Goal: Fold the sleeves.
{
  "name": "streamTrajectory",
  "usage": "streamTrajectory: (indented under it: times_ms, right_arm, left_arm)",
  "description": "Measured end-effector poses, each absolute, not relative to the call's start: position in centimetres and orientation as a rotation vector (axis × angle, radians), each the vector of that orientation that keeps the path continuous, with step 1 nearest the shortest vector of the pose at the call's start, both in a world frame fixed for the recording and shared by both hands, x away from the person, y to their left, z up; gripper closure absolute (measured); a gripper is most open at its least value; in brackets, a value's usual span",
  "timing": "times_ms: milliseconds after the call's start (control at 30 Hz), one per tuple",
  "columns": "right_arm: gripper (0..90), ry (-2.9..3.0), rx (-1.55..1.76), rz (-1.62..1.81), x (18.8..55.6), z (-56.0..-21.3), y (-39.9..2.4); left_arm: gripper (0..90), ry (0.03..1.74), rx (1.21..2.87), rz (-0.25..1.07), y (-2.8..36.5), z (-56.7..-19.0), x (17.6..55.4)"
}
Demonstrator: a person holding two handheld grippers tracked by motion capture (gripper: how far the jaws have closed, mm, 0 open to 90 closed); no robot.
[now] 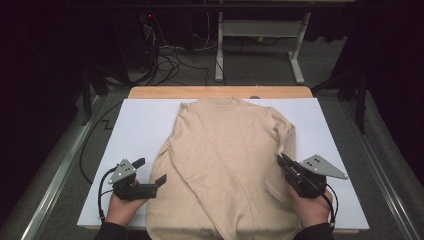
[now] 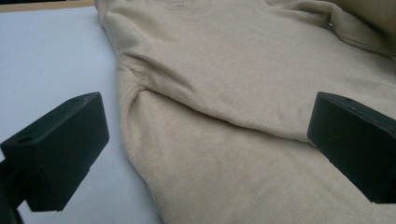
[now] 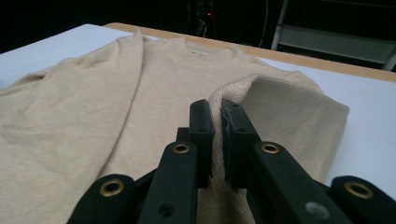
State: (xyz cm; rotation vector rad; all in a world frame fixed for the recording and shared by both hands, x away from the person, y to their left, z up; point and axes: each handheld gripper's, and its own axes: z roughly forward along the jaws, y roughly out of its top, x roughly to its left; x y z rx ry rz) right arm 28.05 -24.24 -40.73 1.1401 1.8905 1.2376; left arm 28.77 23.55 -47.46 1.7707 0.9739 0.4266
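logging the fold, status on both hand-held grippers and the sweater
Right hand-held gripper shut on sweater edge, fabric lifted. Left hand-held gripper open, at the sweater's left side, holding nothing. Nothing in the way on the white board.

sweater (image 1: pixel 225 160) on table (image 1: pixel 135 125) — centred

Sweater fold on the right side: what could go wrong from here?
The right tool pinches only a thin edge of the sweater, so the knit could slip out mid-fold. The left tool stands open beside the sweater, pinning nothing, so the body may drag across the white board.
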Motion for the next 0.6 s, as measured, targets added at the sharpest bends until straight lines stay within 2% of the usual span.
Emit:
streamTrajectory:
  times_ms: [600]
  right_arm:
    - [84.6, 2.054, 1.002, 1.234, 29.6, -41.7, -17.3]
  left_arm:
    - [0.0, 0.981, 1.757, 0.416, 23.8, -47.5, 28.8]
